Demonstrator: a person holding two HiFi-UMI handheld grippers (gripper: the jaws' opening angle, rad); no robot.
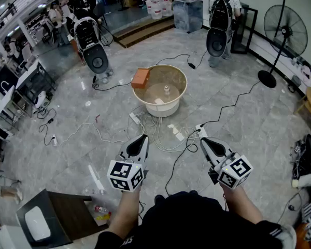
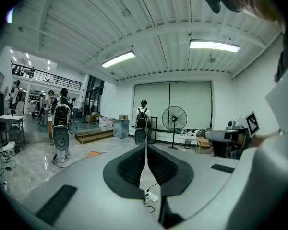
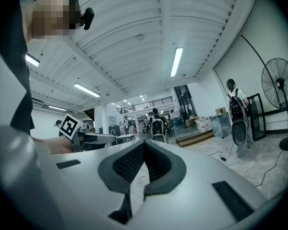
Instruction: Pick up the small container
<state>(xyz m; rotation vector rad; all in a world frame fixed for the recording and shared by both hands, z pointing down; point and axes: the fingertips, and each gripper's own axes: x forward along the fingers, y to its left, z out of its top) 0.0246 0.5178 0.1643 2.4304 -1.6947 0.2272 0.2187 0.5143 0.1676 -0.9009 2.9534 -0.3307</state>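
A round beige tub point(image 1: 179, 78) stands on the floor ahead of me. Inside it sits a small pale container point(image 1: 166, 90) next to a flat white piece point(image 1: 159, 101). An orange box point(image 1: 140, 78) rests on the tub's left rim. My left gripper point(image 1: 143, 138) and right gripper point(image 1: 202, 139) are held low near my body, well short of the tub. The left gripper point(image 2: 146, 145) has its jaws together with nothing between them. The right gripper point(image 3: 144, 143) is shut and empty too. The tub is not seen in either gripper view.
Cables and power strips point(image 1: 176, 134) lie on the floor between me and the tub. Two wheeled robots point(image 1: 95, 56) point(image 1: 216, 39) stand behind it, with a person point(image 1: 224, 1) at the back. A standing fan point(image 1: 284, 27) is at right, a small table point(image 1: 67, 217) at lower left.
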